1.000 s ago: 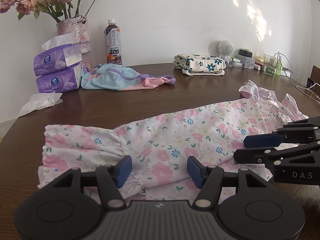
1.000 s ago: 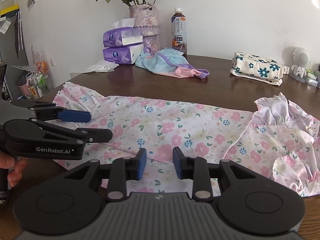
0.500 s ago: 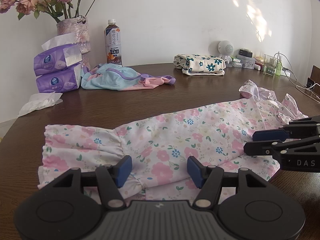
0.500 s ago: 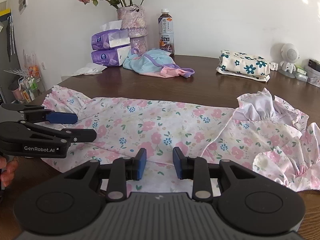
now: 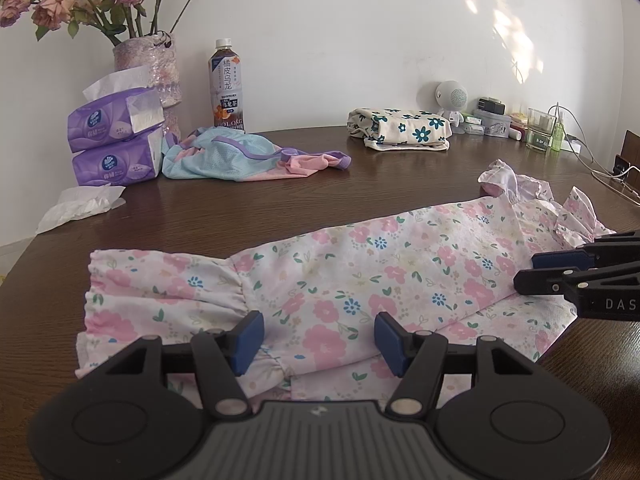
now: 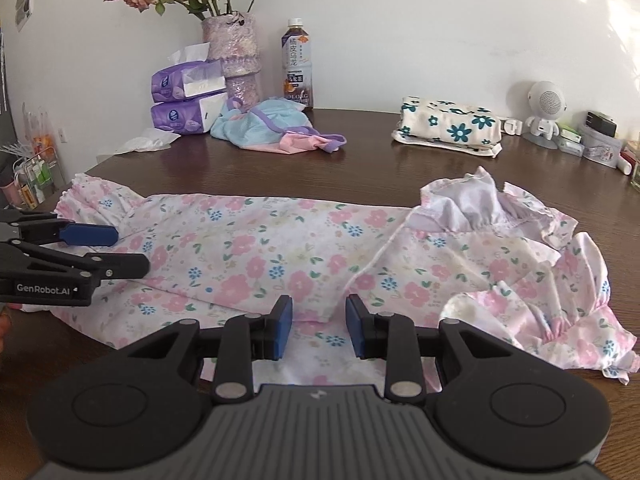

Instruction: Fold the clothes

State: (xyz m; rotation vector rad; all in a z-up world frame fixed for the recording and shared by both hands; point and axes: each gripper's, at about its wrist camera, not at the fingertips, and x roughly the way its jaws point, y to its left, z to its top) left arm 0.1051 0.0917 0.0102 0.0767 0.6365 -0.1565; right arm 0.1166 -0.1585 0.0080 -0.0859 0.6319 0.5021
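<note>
The floral dress [image 5: 360,276] lies flat along the worktop's [image 5: 280,200] near edge, folded lengthwise. Left tongs [image 5: 319,338] and right tongs [image 6: 319,326] hover over its near side, both apart and holding nothing.

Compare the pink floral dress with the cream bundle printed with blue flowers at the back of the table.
The pink floral dress lies spread long near the front edge of the table; the cream bundle is folded compact near the wall. The dress has small pink and blue blooms and ruffled edges; the bundle has larger dark blue flowers. The dress lies just ahead of both tongs; the bundle lies far from them. Both are floral fabric.
</note>
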